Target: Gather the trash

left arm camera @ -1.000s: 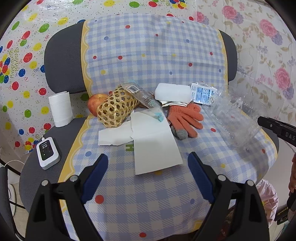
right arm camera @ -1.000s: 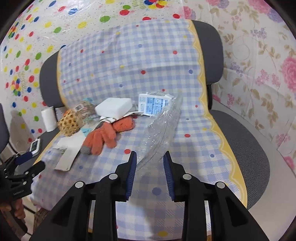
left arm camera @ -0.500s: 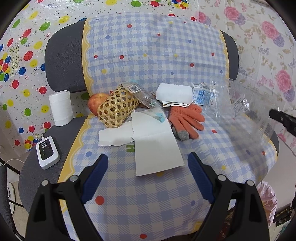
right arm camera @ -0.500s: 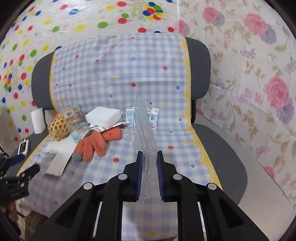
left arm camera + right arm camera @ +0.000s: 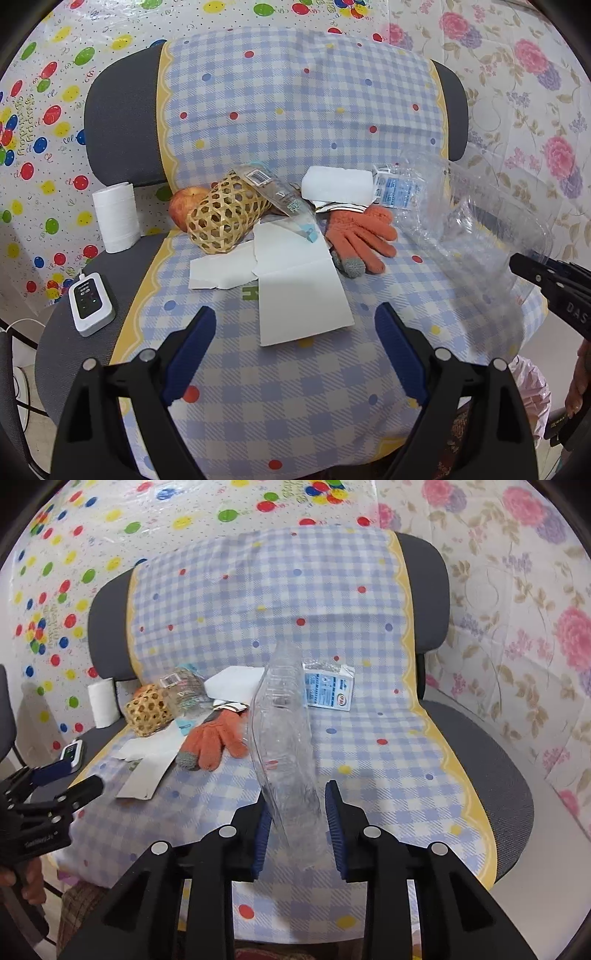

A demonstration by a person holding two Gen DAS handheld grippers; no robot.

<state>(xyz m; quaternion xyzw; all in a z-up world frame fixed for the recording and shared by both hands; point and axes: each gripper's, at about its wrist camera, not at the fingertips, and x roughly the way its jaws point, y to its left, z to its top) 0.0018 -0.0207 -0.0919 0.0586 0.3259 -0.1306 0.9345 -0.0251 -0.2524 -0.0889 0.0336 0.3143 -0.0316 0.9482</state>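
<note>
The right hand-held gripper (image 5: 295, 827) has parted its jaws since half a second ago; the clear plastic container (image 5: 284, 746) now stands loose between them, tilted toward 11 o'clock.

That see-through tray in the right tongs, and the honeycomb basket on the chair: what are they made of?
Clear tray: apparently thin, glossy, moulded plastic; the checked cloth shows through it, and glare streaks its ribs. Basket: looks like woven bamboo or rattan strips, tan and matte, with an open hexagonal weave; which fibre is unclear.

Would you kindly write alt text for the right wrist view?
The right gripper has its blue-padded fingers open around a crumpled clear plastic container, held above a chair draped in blue checked cloth. Behind lie an orange knitted glove, a white-and-blue carton, a woven bamboo basket and torn white paper.
</note>
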